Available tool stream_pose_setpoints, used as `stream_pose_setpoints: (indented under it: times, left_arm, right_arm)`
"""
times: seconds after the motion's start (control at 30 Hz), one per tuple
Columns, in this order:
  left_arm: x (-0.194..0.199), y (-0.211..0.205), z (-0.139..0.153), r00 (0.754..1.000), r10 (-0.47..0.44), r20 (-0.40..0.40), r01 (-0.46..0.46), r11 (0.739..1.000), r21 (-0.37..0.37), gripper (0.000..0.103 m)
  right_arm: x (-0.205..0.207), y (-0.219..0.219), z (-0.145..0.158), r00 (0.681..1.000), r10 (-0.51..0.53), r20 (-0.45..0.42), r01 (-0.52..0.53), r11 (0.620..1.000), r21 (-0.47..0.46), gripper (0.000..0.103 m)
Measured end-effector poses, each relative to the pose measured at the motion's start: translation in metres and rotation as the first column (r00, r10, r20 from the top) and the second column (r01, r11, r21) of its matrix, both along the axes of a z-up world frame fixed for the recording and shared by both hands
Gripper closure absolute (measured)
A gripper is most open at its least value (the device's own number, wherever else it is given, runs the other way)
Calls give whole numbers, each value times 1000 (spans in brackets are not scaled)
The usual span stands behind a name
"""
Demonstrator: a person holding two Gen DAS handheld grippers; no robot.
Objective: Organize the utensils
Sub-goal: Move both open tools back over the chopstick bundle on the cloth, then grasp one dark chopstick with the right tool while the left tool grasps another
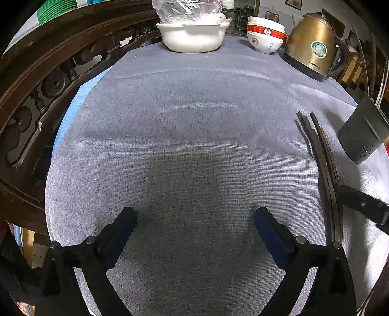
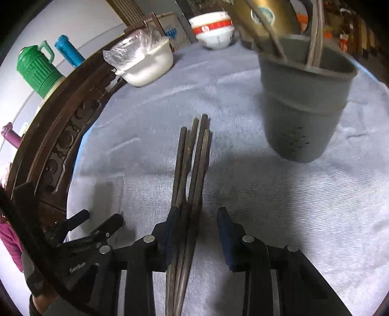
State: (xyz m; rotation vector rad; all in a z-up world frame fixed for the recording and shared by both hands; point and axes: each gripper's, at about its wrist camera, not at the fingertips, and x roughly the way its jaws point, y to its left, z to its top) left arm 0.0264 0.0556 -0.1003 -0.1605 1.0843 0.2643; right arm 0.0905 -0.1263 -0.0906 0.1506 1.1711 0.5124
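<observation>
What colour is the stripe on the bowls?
Red, on white bowls; clearest in the left wrist view.

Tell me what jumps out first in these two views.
The bundle of dark chopsticks lying on the grey cloth, running between the right tool's blue pads; only the left pad seems to touch them. Just beyond to the right stands a grey utensil holder with sticks already inside. At the far edge, a brass kettle catches the light.

The surface [image 1: 194, 150] is covered by a grey cloth. A carved dark wooden rail [image 1: 36, 80] is seen along its left edge, and a pale wall [image 2: 80, 21] is seen behind the rail.
</observation>
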Motion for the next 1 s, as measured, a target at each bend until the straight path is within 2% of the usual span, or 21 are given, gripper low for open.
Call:
stream_pose_setpoints:
  times: [0.1, 0.13, 0.37, 0.43, 0.53, 0.57, 0.63, 0.7, 0.8, 1.0]
  left_arm:
    - [2, 2, -2, 1000, -4, 3, 4, 1000, 1, 3]
    - [2, 2, -2, 1000, -4, 4, 4, 1000, 2, 2]
    - [5, 3, -3, 1000, -1, 6, 1, 1000, 3, 1]
    - [6, 4, -3, 1000, 1, 3, -1, 1000, 2, 1]
    - [8, 4, -2, 1000, 3, -14, -3, 1000, -4, 1]
    - [9, 4, -1, 1000, 2, -26, -2, 1000, -9, 1]
    - [11, 4, 0, 999, -3, -48, 1, 999, -34, 1]
    - [14, 2, 5, 998, -14, -55, 9, 996, -94, 1]
    - [22, -13, 17, 998, -55, -42, 49, 991, -122, 1]
    - [48, -55, 27, 988, -141, -55, 132, 980, -150, 1]
  right_arm:
    - [3, 1, -5, 1000, -11, -19, 11, 1000, 14, 86]
    - [3, -1, -5, 1000, -12, -27, 12, 1000, 25, 88]
    - [2, -36, -5, 995, -71, -64, 74, 996, 39, 84]
    - [3, -39, -2, 995, -86, -53, 87, 996, 16, 84]
    - [5, -36, -1, 995, -79, -54, 81, 996, 31, 84]
    - [7, -31, -4, 995, -79, -53, 79, 997, -5, 84]
    - [8, -31, -5, 995, -82, -51, 82, 997, -6, 85]
    - [8, -30, -5, 997, -69, -47, 68, 997, -20, 87]
    - [8, -31, -4, 998, -48, -43, 46, 998, -35, 89]
    - [7, -37, -7, 998, -43, -45, 43, 999, -2, 89]
